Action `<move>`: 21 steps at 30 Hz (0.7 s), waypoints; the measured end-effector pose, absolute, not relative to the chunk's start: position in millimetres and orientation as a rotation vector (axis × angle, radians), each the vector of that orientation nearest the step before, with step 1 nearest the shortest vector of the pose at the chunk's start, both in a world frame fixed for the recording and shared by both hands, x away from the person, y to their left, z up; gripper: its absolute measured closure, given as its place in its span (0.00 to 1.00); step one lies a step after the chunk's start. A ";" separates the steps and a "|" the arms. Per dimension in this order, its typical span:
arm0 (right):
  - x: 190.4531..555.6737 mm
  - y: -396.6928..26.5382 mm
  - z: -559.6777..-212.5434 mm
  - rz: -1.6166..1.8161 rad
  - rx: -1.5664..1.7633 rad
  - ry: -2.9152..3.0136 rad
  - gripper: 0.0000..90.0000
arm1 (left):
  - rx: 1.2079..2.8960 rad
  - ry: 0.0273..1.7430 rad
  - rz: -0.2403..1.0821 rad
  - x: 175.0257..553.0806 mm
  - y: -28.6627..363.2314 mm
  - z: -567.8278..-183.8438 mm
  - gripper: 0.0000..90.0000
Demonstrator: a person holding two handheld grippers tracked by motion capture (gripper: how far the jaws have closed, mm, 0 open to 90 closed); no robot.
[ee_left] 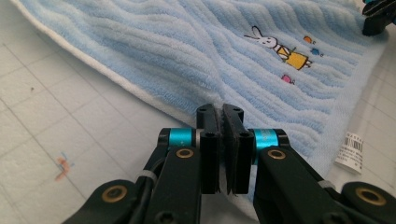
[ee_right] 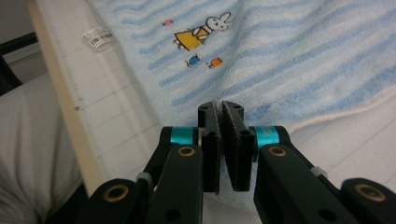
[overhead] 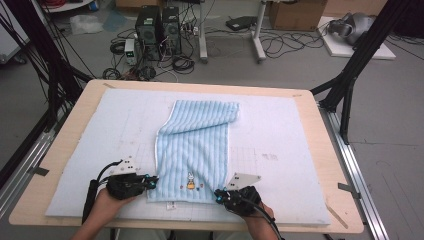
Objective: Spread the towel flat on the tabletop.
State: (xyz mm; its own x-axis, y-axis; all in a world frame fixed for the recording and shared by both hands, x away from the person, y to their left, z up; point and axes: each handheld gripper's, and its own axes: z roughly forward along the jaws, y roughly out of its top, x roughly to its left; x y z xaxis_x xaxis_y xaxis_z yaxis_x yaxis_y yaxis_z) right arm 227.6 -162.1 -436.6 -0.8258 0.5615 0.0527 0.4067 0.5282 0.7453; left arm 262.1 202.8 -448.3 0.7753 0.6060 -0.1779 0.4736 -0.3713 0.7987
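Note:
A light blue striped towel (overhead: pixel 195 145) lies lengthwise on the pale foam mat (overhead: pixel 285 150), its far end folded over. A small rabbit picture (overhead: pixel 190 181) is stitched near its near edge. At the towel's near left corner, my left gripper (overhead: pixel 151 181) is shut on the cloth; in the left gripper view the jaws (ee_left: pixel 222 112) pinch the towel's (ee_left: pixel 187 46) white-bordered edge. My right gripper (overhead: pixel 218 195) is shut on the near right corner, and the right gripper view has its jaws (ee_right: pixel 220 109) clamping the towel's (ee_right: pixel 289 56) edge. A white label (ee_left: pixel 350 151) sticks out from the near hem.
The mat rests on a wooden table (overhead: pixel 65 150) whose near edge runs close under both hands. Black frame posts (overhead: pixel 350 75) stand at the table's sides. Computer towers (overhead: pixel 157 30) and cables sit on the floor beyond.

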 end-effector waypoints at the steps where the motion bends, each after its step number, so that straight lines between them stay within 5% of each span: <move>1: 225.6 -162.8 -435.1 1.194 0.828 2.561 0.94 | 2.029 0.806 0.180 261.9 203.2 -447.8 0.94; 7: 235.1 -165.7 -426.7 1.276 0.943 2.398 0.67 | 1.901 0.889 0.239 267.5 211.8 -442.2 0.58; 11: 250.4 -156.0 -425.2 1.262 0.984 2.328 0.57 | 1.856 0.907 0.274 272.3 220.0 -440.8 0.57; 21: 293.2 -128.8 -433.2 1.175 1.071 2.239 0.51 | 1.812 0.929 0.305 277.3 231.5 -442.5 0.57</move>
